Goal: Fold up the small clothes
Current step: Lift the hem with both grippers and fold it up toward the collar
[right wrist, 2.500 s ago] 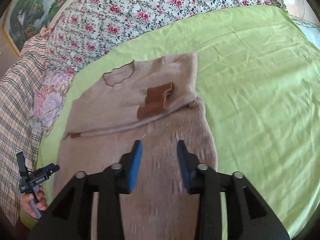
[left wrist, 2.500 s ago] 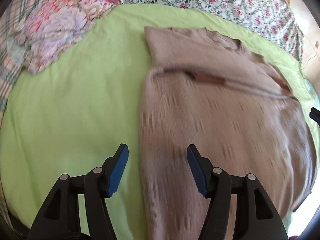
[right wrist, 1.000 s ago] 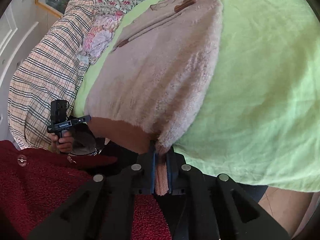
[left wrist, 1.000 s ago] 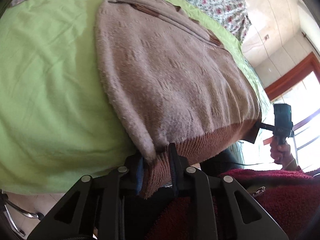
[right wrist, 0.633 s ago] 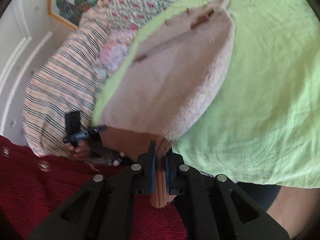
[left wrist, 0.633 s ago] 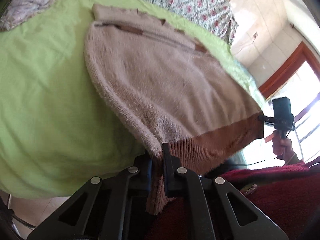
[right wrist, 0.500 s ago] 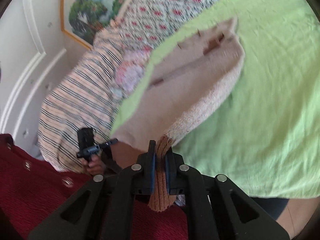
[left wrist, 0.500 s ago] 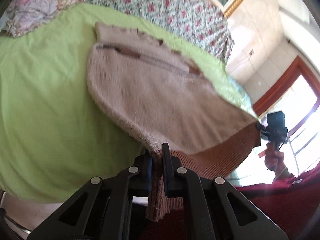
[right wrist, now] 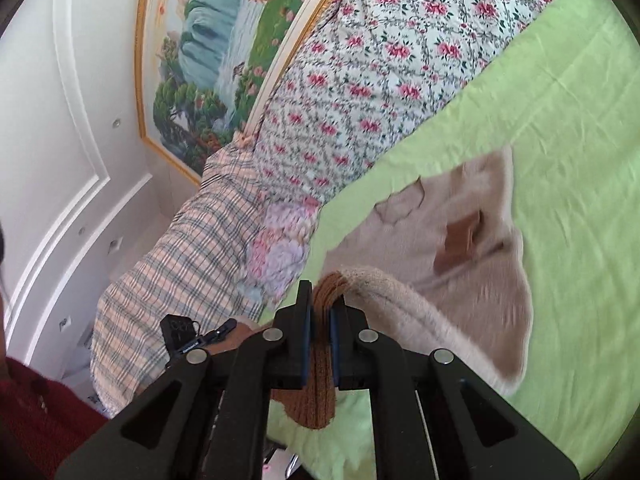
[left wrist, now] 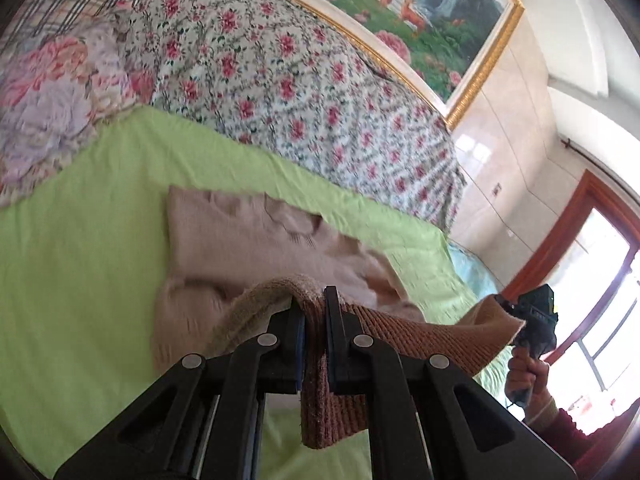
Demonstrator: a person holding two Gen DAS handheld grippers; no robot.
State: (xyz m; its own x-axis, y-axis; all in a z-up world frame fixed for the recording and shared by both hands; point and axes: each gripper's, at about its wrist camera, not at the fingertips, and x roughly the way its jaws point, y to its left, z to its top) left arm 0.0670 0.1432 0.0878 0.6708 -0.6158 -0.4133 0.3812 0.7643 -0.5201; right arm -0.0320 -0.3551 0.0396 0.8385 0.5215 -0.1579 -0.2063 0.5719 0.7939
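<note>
A fuzzy beige sweater (left wrist: 256,248) with a brown ribbed hem lies on the green sheet (left wrist: 80,264), collar end far from me. My left gripper (left wrist: 314,308) is shut on one bottom corner of the hem (left wrist: 400,336) and holds it up above the sweater's body. My right gripper (right wrist: 320,300) is shut on the other hem corner (right wrist: 320,384), also lifted. In the right wrist view the sweater (right wrist: 472,264) shows its collar and a folded brown cuff (right wrist: 456,244). The hem stretches between both grippers.
A floral quilt (left wrist: 280,80) lies piled behind the green sheet (right wrist: 580,160), with a plaid blanket (right wrist: 180,264) and a floral pillow (left wrist: 44,108) at the left. A framed painting (left wrist: 420,4) hangs on the wall. The other gripper (left wrist: 532,320) shows at the right.
Both grippers closed on the hem corners, lifted the hem off the bed's near edge and carried it forward over the sweater's body toward the collar.
</note>
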